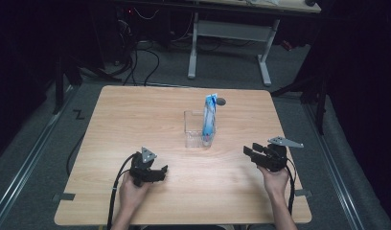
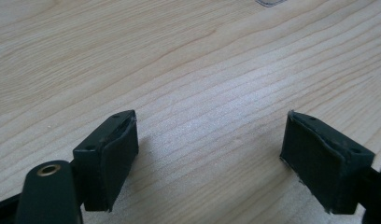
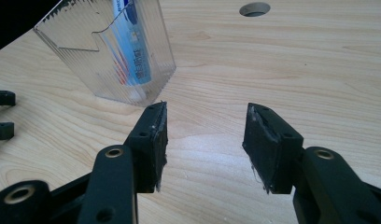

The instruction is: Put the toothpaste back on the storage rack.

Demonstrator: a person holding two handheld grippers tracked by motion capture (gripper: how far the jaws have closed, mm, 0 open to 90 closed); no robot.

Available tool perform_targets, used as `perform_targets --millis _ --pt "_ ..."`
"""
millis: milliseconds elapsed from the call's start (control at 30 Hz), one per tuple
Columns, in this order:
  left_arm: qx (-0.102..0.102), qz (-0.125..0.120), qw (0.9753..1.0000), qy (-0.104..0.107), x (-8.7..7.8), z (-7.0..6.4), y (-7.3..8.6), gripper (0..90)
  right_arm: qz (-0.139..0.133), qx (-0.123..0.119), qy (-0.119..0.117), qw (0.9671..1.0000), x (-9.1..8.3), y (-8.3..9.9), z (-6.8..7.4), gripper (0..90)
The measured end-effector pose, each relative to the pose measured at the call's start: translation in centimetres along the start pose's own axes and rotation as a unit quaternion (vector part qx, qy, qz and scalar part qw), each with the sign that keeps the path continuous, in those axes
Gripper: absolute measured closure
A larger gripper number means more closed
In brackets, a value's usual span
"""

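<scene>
A clear ribbed plastic holder (image 1: 195,128) stands in the middle of the wooden table (image 1: 136,115). A blue and white tube (image 1: 210,117) stands upright in its right side, sticking out above the rim. In the right gripper view the holder (image 3: 104,51) with the tube (image 3: 135,51) is just beyond the left jaw. My left gripper (image 1: 157,173) rests open on the near left of the table, with bare wood between its jaws (image 2: 209,156). My right gripper (image 1: 249,152) is open at the near right, pointing left, nothing held (image 3: 205,140).
A round cable hole (image 1: 221,101) sits in the tabletop behind the holder, also in the right gripper view (image 3: 254,9). A white-legged desk (image 1: 232,33) and floor cables (image 1: 145,57) lie beyond the far edge. Cables trail from both grippers off the near edge.
</scene>
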State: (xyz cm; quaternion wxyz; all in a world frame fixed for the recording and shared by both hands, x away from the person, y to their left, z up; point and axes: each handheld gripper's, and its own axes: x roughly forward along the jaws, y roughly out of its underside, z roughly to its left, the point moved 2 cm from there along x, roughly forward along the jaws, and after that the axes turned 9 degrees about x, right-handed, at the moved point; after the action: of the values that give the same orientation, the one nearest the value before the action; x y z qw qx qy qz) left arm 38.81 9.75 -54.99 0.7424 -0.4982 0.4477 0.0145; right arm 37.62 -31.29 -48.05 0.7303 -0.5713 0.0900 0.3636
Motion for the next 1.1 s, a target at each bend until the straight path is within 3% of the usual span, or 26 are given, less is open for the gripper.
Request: perform_targets --millis 133,467,700,833,1100 --pt "0.0 0.001 1.0 0.001 0.0 0.0 0.0 18.9 0.007 -0.01 0.002 0.9999 0.5 0.3 0.3 49.7" --pt "0.0 0.0 1.0 0.001 0.0 0.0 0.0 18.9 0.02 -0.001 0.003 0.9998 1.4 1.4 0.0 49.8" --pt "0.0 0.0 1.0 0.001 0.0 0.0 0.0 18.9 0.027 -0.012 0.011 0.9995 2.2 1.6 0.3 49.8" --pt "0.0 0.0 1.0 0.001 0.0 0.0 0.0 18.9 0.03 -0.036 0.029 0.9985 2.8 1.8 0.5 49.4" --pt "0.0 0.001 1.0 0.001 0.0 0.0 0.0 18.9 0.047 -0.031 0.03 0.9979 4.1 2.2 0.2 49.0"
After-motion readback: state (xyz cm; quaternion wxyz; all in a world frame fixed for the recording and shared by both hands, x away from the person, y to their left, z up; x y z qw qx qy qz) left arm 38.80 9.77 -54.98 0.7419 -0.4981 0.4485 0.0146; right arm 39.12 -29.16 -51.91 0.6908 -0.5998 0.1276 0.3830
